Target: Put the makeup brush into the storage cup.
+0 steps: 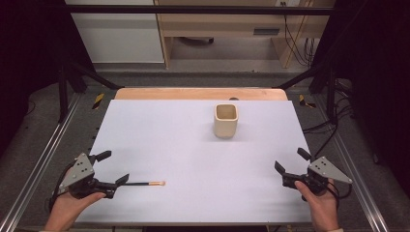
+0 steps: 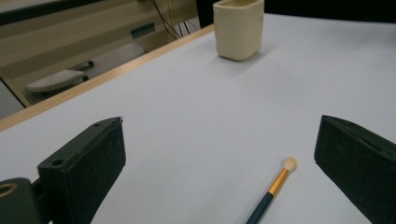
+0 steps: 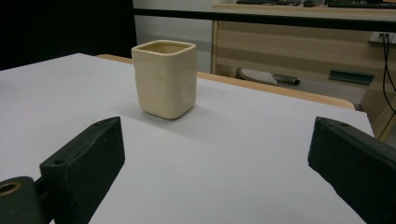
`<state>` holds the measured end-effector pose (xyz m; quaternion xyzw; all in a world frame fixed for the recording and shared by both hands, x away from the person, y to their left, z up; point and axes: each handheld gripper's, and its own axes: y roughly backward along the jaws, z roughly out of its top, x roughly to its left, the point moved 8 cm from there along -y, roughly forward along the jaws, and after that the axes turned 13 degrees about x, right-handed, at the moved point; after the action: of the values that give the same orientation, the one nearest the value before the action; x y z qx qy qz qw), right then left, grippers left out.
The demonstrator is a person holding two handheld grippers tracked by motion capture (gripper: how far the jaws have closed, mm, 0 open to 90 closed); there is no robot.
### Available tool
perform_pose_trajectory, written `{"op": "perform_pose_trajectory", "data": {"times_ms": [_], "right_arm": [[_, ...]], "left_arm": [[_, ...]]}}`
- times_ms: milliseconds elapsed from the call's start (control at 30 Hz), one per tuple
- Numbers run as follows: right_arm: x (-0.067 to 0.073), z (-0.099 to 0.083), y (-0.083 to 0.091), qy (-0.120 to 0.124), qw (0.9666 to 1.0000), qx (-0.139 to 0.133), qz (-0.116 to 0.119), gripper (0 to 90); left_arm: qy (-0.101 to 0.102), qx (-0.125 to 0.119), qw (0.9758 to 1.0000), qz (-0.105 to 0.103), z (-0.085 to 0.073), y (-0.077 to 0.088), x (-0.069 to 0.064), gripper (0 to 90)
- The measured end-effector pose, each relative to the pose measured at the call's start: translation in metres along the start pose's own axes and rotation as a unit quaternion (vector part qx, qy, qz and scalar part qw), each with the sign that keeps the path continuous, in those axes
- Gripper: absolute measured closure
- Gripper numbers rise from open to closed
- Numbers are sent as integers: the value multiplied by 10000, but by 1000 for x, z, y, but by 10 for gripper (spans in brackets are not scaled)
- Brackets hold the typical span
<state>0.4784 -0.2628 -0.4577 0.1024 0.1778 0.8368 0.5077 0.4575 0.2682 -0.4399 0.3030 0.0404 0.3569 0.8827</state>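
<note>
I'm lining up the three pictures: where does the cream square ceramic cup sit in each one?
High view: the cream square ceramic cup stands upright, right of centre, toward the far edge of the white table sheet.
Left gripper view: top, right of centre, beyond the thin dark-handled brush.
Right gripper view: upper left of centre.
Shared landmark: the wooden table edge behind the cup.

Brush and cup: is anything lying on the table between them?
Nothing. In the high view, bare white table top runs from the brush to the cup; the left gripper view shows the same.
</note>
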Motion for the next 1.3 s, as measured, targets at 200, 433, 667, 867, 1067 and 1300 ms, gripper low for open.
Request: {"op": "perform_pose_trajectory", "data": {"times_ms": [200,433,667,867,1067,1300], "right_arm": [[1,0,1,5,10000,11,-12,42],[0,0,1,17,10000,-17,-21,42],[2,0,0,15,10000,20,-24,43],[1,-1,1,13,10000,30,-33,44],[2,-1,0,55,10000,39,-42,46],[1,-1,0,58,10000,31,-53,47]], "left_arm": [[-720,1028,9916,-304,4,-8,-7,21],[-1380,1953,9697,-499,12,-13,-3,56],[-1958,2769,9378,-747,22,-26,-3,106],[-2276,3114,9181,-915,23,-34,-8,117],[-2549,3398,8986,-1098,20,-44,-19,131],[-2682,3708,8801,-1264,13,-55,-26,137]]}}
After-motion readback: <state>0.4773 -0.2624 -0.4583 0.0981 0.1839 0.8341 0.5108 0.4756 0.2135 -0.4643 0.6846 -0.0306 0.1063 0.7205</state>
